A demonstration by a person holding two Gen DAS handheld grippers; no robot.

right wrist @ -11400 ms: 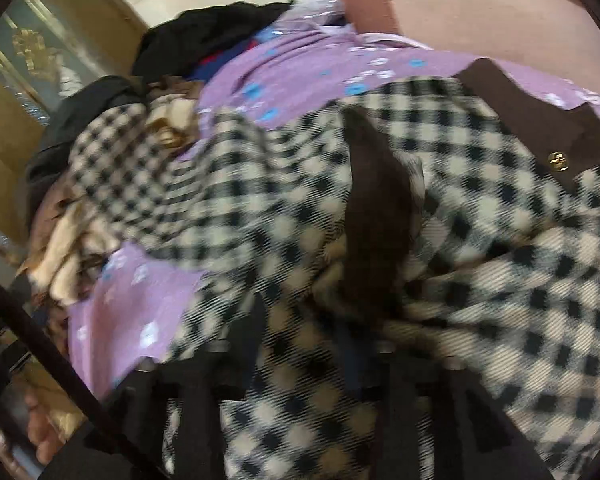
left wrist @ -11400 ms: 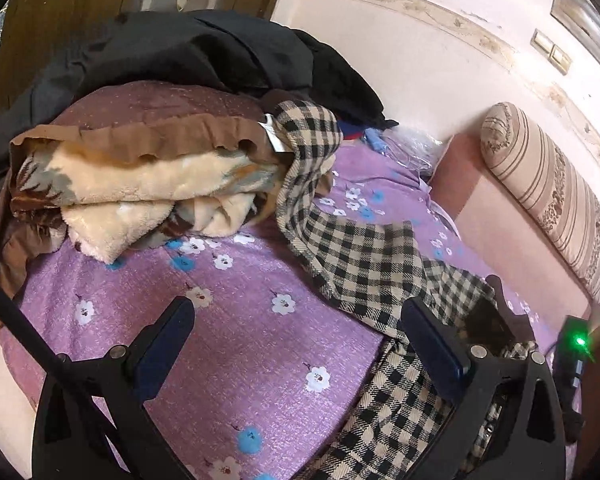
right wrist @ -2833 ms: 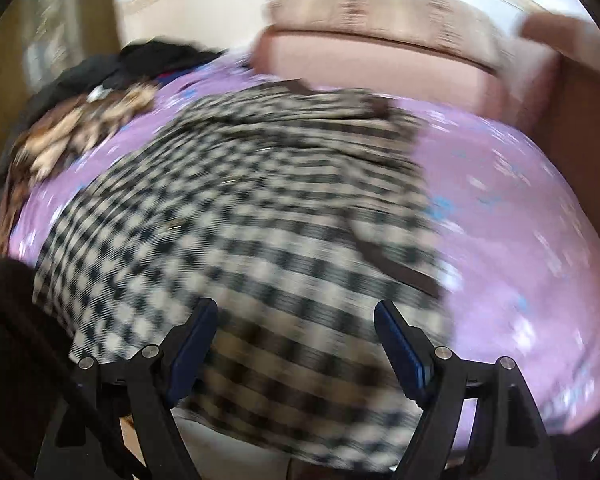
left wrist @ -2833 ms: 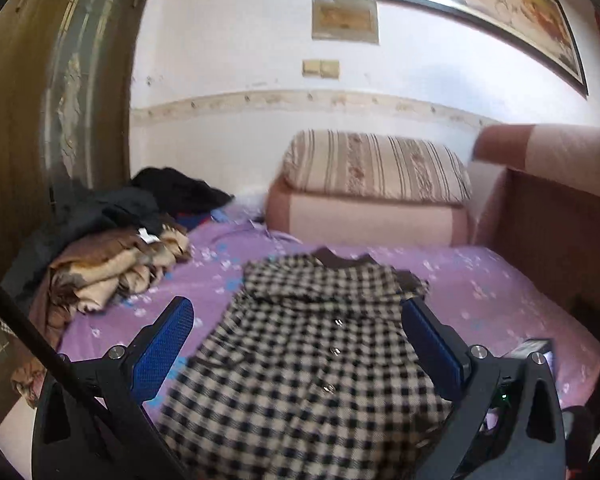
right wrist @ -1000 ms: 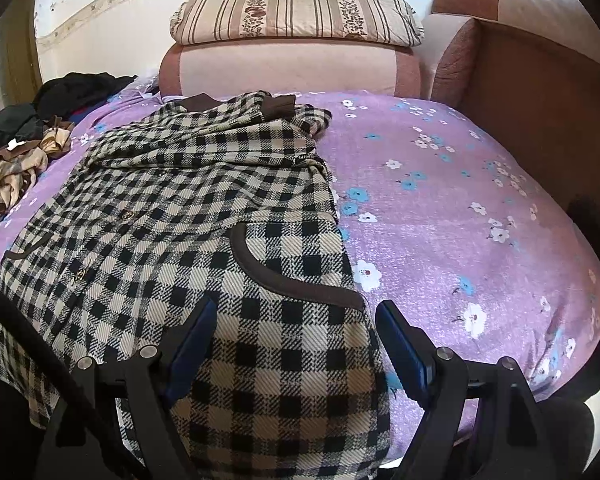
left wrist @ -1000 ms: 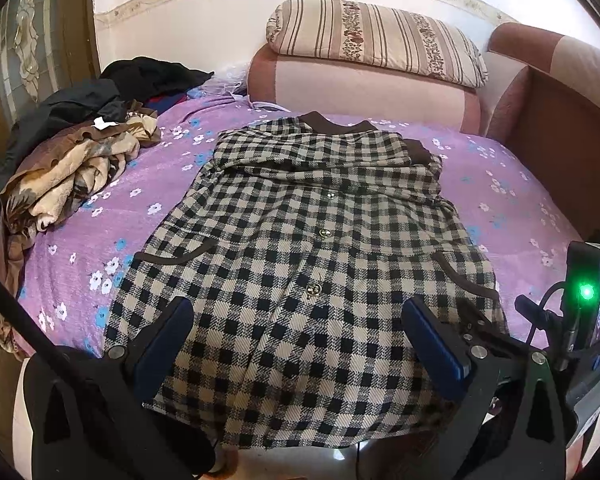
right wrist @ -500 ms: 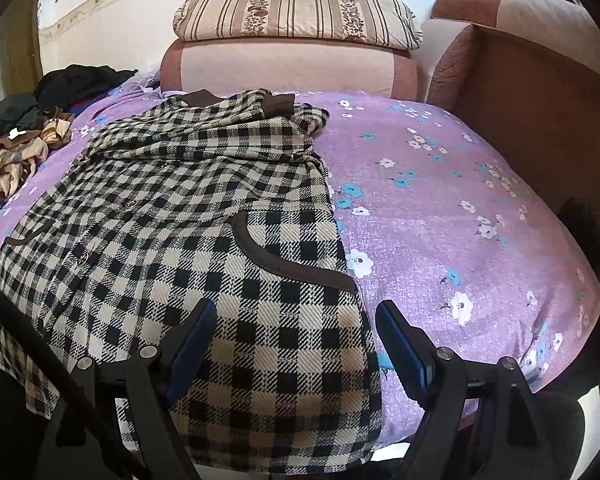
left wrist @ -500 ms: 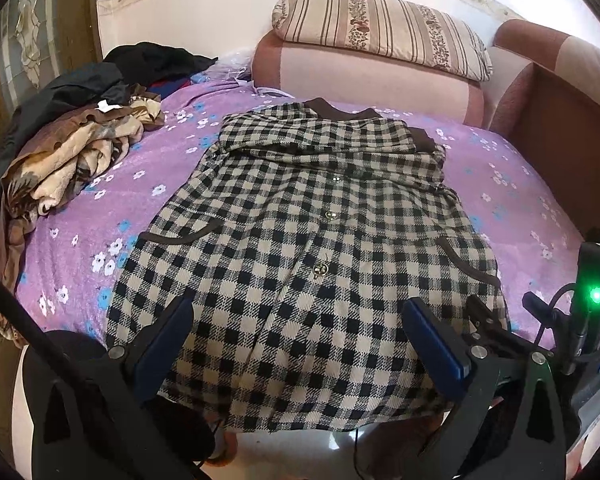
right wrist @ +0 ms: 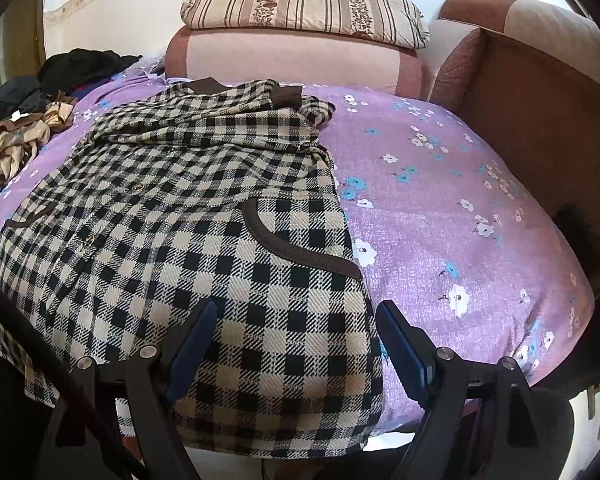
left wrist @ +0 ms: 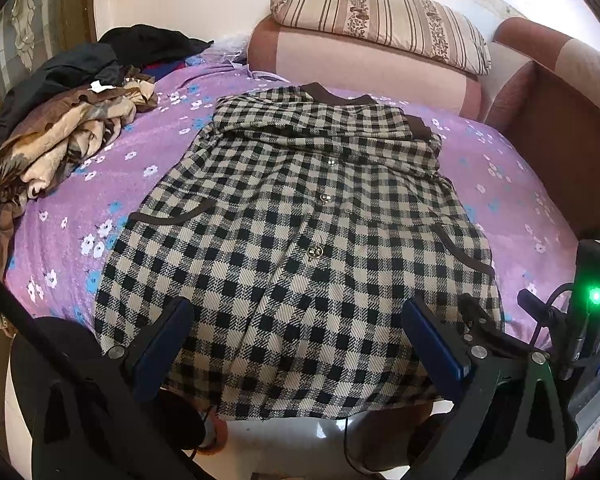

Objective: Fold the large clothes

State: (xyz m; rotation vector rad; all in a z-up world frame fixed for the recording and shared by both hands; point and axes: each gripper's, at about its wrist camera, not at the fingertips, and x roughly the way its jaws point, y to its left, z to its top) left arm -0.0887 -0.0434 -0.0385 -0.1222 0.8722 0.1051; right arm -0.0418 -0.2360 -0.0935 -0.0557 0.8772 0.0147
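A large black-and-cream checked coat (left wrist: 300,232) with brown collar and pocket trim lies spread front-up on the purple flowered bed (left wrist: 68,216). Its sleeves are folded across the chest and its hem hangs over the near bed edge. My left gripper (left wrist: 296,340) is open and empty, above the hem's middle. My right gripper (right wrist: 296,340) is open and empty, over the coat's (right wrist: 204,216) right hem corner, below the right pocket.
A pile of brown, cream and black clothes (left wrist: 68,120) lies at the bed's far left. A striped bolster (left wrist: 380,20) sits on the pink headboard. A brown sofa arm (right wrist: 540,112) borders the right side. The right gripper's device with a green light (left wrist: 596,296) shows at the right.
Over the longer span the crumpled coat was spread flat. In the last second both grippers have drifted slightly closer to the hem and stayed open.
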